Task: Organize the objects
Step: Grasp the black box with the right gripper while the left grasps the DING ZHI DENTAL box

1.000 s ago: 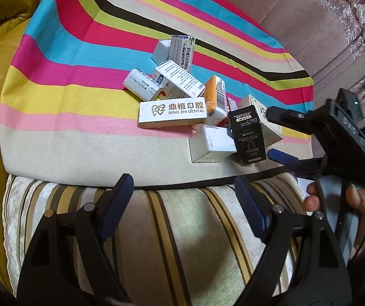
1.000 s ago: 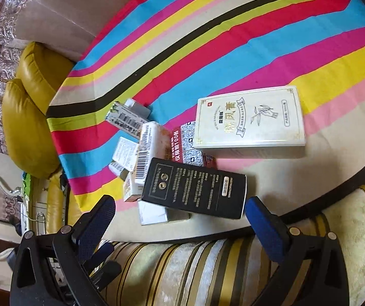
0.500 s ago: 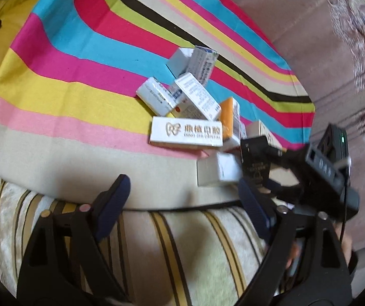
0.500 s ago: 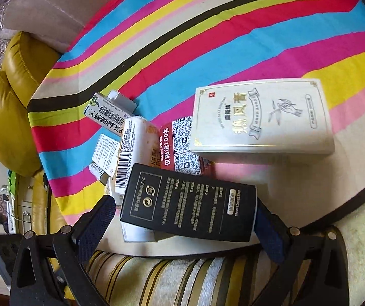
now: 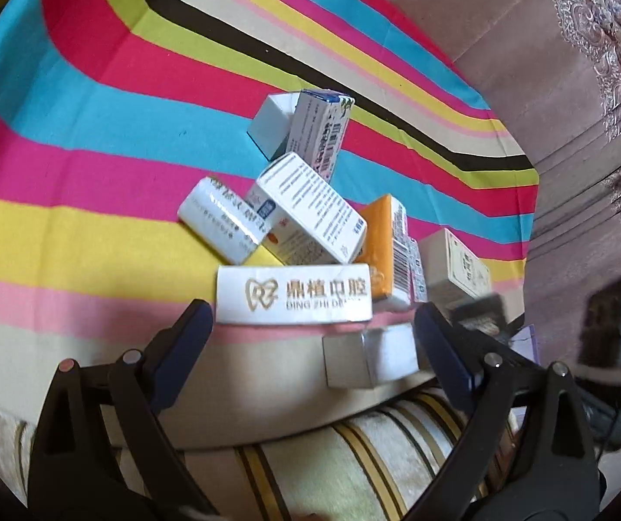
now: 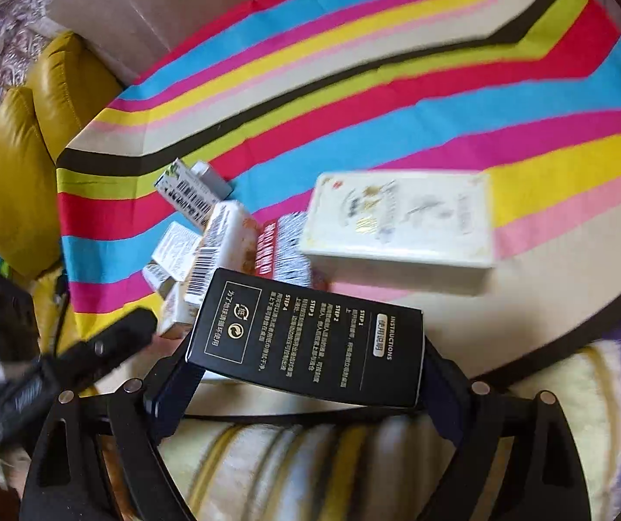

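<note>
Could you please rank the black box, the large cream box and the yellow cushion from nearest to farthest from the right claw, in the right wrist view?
1. Black box: between the closing right claw fingers.
2. Cream box: just beyond, on the right.
3. Yellow cushion: far upper left, off the cloth.

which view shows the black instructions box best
The right wrist view: the black instructions box fills its centre between the closing right gripper fingers, print readable. The left wrist view shows only a blurred dark corner beyond its own finger.
</note>
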`<state>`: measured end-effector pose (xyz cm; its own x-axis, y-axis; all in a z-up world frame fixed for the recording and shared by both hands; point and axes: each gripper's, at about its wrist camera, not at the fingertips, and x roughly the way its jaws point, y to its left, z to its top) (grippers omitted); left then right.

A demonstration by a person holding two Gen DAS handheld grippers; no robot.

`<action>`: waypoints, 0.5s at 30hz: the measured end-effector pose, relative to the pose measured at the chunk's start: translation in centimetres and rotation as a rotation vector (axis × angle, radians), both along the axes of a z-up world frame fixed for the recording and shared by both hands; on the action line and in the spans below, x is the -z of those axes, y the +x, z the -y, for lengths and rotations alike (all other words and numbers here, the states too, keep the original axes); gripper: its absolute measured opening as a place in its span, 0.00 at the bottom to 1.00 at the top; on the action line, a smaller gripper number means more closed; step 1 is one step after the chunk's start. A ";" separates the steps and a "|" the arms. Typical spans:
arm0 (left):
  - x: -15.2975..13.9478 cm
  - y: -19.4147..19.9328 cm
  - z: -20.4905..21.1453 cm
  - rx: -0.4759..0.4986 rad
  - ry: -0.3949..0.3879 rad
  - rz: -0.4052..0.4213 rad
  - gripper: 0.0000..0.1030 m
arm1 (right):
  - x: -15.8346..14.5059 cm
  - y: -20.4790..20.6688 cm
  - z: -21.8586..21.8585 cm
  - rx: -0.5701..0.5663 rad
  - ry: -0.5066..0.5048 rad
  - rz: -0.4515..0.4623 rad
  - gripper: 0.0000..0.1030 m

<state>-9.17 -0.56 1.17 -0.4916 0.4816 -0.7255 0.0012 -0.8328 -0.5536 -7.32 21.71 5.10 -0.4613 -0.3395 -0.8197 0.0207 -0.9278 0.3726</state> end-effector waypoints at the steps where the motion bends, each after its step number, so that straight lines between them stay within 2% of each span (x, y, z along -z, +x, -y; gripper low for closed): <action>1: 0.2 -0.2 -0.1 0.005 -0.002 0.007 0.93 | -0.5 0.6 -0.4 0.008 0.029 -0.025 0.88; 6: 1.1 -0.9 -0.4 0.025 -0.010 0.044 0.93 | -1.8 2.3 -1.9 0.028 0.138 -0.092 0.88; 12: 1.1 -1.3 -1.1 0.038 -0.041 0.048 0.92 | -2.3 3.7 -4.5 0.053 0.228 -0.120 0.88; 14: 1.1 -1.3 -1.5 0.048 -0.060 0.048 0.82 | -2.1 4.1 -5.3 0.061 0.229 -0.114 0.88; 15: 1.1 -1.3 -1.7 0.052 -0.068 0.048 0.81 | -2.1 4.2 -5.6 0.067 0.227 -0.110 0.88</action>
